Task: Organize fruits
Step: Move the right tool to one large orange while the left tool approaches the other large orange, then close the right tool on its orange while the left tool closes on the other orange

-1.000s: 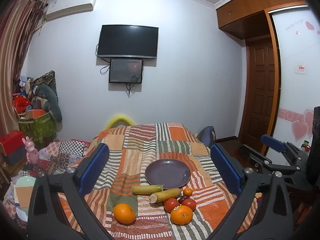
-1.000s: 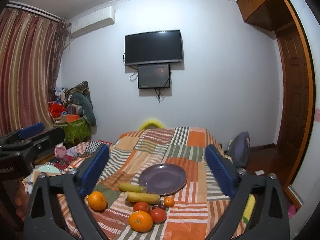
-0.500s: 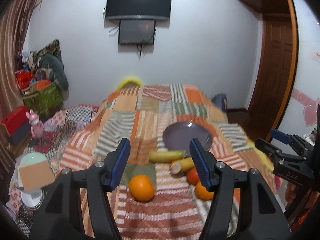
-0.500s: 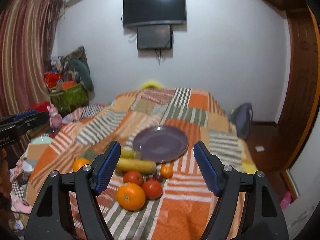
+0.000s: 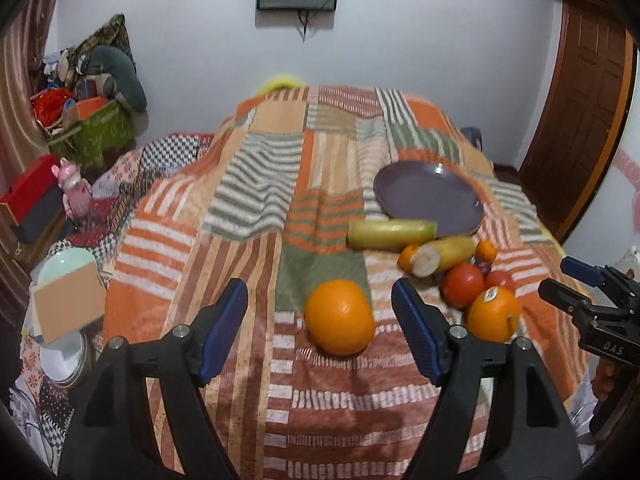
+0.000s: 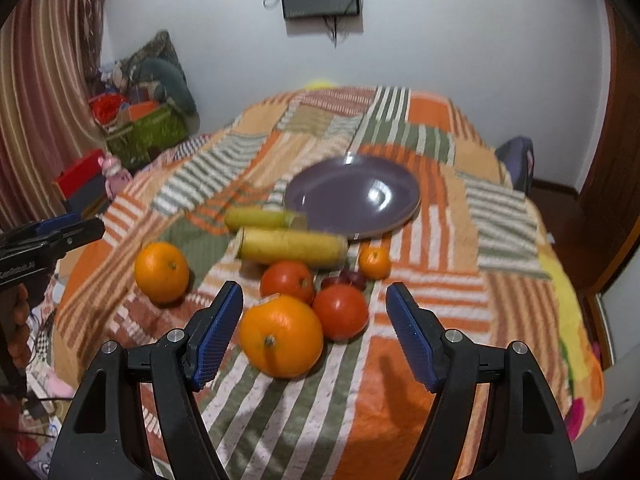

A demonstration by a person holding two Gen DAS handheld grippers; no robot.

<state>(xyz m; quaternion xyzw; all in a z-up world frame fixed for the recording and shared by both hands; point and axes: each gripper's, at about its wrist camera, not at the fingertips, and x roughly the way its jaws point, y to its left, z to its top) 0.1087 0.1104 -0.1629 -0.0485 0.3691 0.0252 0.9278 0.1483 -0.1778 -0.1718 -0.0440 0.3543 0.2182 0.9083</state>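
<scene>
Fruit lies on a striped patchwork blanket [image 6: 404, 364] over the bed: on the left a lone orange [image 5: 340, 317] sits framed by the left gripper [image 5: 319, 330], whose jaws are opening and clear of it. Right of that, the right gripper [image 6: 314, 332] holds its blue pads apart around a second orange [image 6: 281, 336], untouched, beside two tomatoes [image 6: 340, 312]. Farther off lie two banana pieces [image 6: 292, 246], a small tangerine [image 6: 374, 263] and an empty purple plate [image 6: 352, 196].
</scene>
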